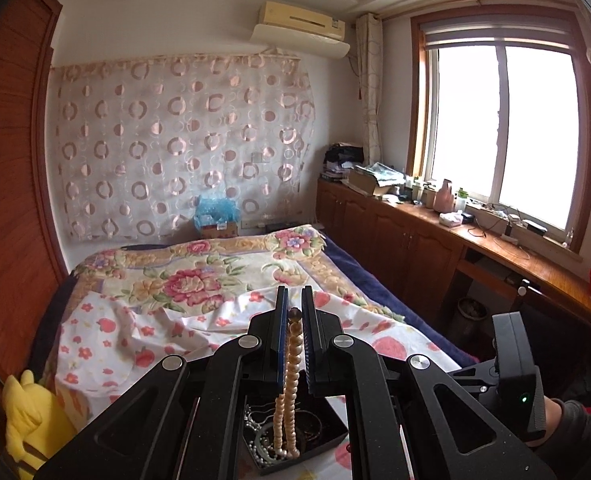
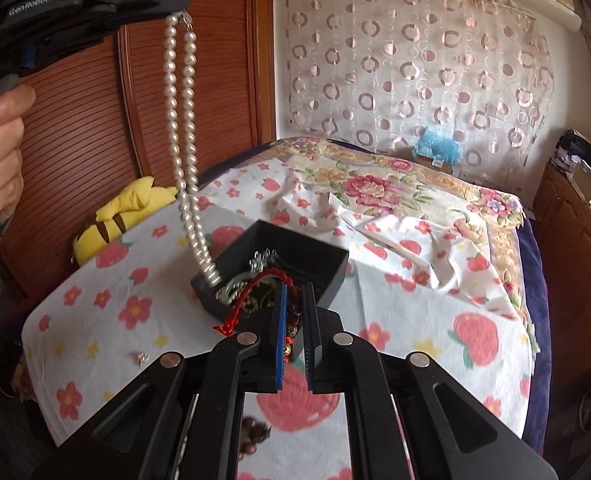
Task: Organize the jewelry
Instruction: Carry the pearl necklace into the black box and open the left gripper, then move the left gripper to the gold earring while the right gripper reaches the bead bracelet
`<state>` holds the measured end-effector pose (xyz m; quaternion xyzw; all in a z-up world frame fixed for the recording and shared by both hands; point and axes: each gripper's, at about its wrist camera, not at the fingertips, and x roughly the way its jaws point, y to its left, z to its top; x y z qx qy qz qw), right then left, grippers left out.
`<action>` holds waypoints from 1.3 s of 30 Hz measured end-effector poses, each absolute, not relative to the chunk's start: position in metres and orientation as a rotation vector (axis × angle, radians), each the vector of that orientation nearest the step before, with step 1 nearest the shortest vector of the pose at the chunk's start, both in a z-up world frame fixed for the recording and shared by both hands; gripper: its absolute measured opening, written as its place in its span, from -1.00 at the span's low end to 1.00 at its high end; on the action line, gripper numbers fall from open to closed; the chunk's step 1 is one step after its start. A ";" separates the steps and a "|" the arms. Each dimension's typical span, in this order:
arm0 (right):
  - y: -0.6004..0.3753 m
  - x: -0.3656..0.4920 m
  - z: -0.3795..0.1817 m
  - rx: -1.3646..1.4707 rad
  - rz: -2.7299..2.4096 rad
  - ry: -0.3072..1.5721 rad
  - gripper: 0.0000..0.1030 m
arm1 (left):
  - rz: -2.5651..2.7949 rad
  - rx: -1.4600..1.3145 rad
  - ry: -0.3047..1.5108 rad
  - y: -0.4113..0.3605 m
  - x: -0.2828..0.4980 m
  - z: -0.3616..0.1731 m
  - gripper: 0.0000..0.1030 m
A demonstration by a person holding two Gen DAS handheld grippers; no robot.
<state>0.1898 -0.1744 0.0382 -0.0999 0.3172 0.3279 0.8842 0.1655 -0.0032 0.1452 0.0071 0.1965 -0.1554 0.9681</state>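
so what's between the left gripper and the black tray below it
Only the pearl necklace itself: it hangs from the shut left gripper down to the black tray, its lowest loop at the rim. The right wrist view shows this.

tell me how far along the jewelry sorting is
Early on. Nothing looks laid out except one small piece on the cloth. In hand: left gripper holds the pearl necklace, its end in the black tray; right gripper pinches a dark bead strand. A tangle remains inside.

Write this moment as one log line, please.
left tongs: shut on pearl necklace, lifted from black tray | right tongs: shut on red cord bracelet
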 end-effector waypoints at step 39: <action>-0.127 0.244 -0.012 -0.171 0.678 0.712 -0.57 | -0.224 0.002 0.736 0.029 0.193 -0.032 -0.69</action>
